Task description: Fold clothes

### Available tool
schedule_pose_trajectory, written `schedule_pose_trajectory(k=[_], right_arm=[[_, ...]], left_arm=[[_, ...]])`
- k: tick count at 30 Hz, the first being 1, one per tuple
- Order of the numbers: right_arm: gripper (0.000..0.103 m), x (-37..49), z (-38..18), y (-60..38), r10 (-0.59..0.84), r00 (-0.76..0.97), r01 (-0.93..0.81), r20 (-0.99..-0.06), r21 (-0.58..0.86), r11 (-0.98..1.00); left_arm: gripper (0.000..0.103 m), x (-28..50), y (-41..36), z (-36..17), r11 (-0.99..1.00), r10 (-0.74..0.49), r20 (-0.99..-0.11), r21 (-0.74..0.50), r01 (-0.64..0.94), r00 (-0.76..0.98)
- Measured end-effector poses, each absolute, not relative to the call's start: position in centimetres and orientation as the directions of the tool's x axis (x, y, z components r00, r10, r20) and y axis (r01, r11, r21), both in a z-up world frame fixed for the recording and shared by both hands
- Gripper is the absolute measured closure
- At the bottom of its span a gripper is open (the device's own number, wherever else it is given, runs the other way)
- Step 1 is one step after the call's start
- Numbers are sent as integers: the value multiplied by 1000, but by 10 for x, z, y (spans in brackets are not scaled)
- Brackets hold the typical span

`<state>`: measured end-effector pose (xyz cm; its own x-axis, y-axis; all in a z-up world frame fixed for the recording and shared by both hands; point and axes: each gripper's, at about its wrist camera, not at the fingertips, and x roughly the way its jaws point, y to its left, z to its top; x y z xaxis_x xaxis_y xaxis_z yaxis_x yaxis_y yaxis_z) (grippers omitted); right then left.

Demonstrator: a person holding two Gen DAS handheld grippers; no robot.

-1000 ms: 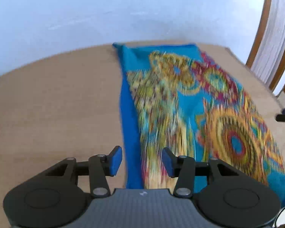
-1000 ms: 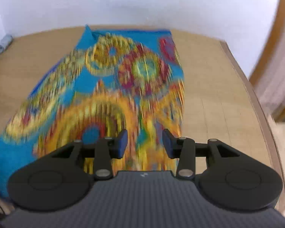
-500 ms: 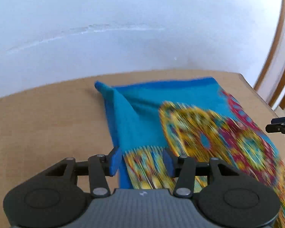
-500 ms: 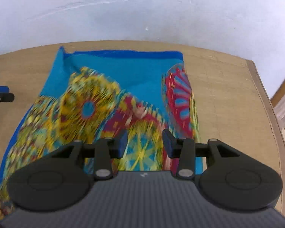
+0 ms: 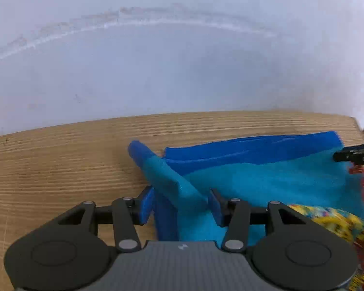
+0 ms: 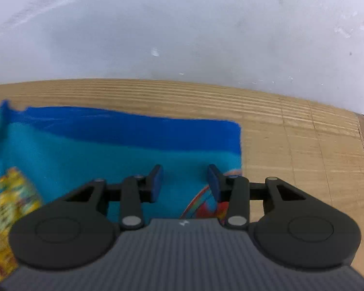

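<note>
Blue patterned cloth [image 5: 267, 177] lies on wooden table [image 5: 60, 160] against white wall [image 5: 157, 72].

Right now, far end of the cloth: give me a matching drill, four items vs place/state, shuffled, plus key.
Items
1. left gripper
2. right gripper
3. dark blue border
4. raised fold

Place or state
A. runs along the cloth's far edge, nearest the wall
B. open over the cloth's far right corner
C. sticks up at the cloth's far left corner
D. open, with the lifted cloth corner between its fingers

Pairs: 1-D, 2-B, 3-A, 4-C
</note>
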<state>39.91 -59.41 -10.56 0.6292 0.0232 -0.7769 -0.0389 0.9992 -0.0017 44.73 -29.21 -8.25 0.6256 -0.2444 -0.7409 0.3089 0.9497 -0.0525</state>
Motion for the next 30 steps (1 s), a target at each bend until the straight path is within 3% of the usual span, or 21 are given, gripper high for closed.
schedule_pose_trajectory(k=[1, 5, 8, 9, 10, 11, 16, 20, 24, 25, 26, 28, 30], right_arm=[[60, 406, -110, -596, 18, 631, -29, -775, 0, 1000], [42, 418, -119, -603, 35, 667, 3, -744, 49, 999], [43, 416, -122, -601, 63, 695, -11, -716, 76, 997], [48, 414, -123, -601, 76, 704, -21, -706, 86, 996], [67, 411, -123, -601, 91, 712, -30, -697, 98, 995], [102, 409, -121, -601, 106, 717, -37, -689, 114, 993], [100, 392, -94, -619, 1, 847, 65, -532, 105, 992], [100, 401, -89, -640, -132, 845, 184, -518, 50, 982], [95, 407, -102, -656, 43, 777, 122, -628, 216, 969], [88, 408, -106, -659, 95, 758, 98, -645, 256, 962], [69, 407, -109, -660, 129, 743, 74, -656, 272, 959], [52, 406, -117, -659, 155, 719, 47, -678, 270, 962], [50, 405, -124, -652, 155, 702, 8, -695, 226, 974]], left_arm=[[52, 451, -290, -85, 953, -236, -739, -50, 298, 631], [49, 468, -284, -94, 961, -248, -743, -109, 253, 621], [54, 476, -282, -97, 954, -289, -722, -162, 252, 629], [60, 478, -281, -97, 950, -304, -710, -180, 253, 635], [84, 479, -280, -96, 945, -321, -699, -197, 260, 639], [101, 477, -278, -93, 940, -338, -679, -208, 271, 651], [101, 467, -278, -65, 931, -360, -547, -167, 323, 755], [101, 483, -284, -78, 956, -268, -599, -69, 285, 755], [101, 480, -275, -94, 956, -270, -624, -84, 280, 733], [101, 478, -273, -97, 955, -274, -627, -92, 280, 729], [101, 476, -271, -98, 954, -279, -627, -98, 282, 727], [101, 473, -268, -98, 952, -287, -624, -105, 286, 727], [101, 475, -268, -99, 951, -295, -621, -116, 287, 726]])
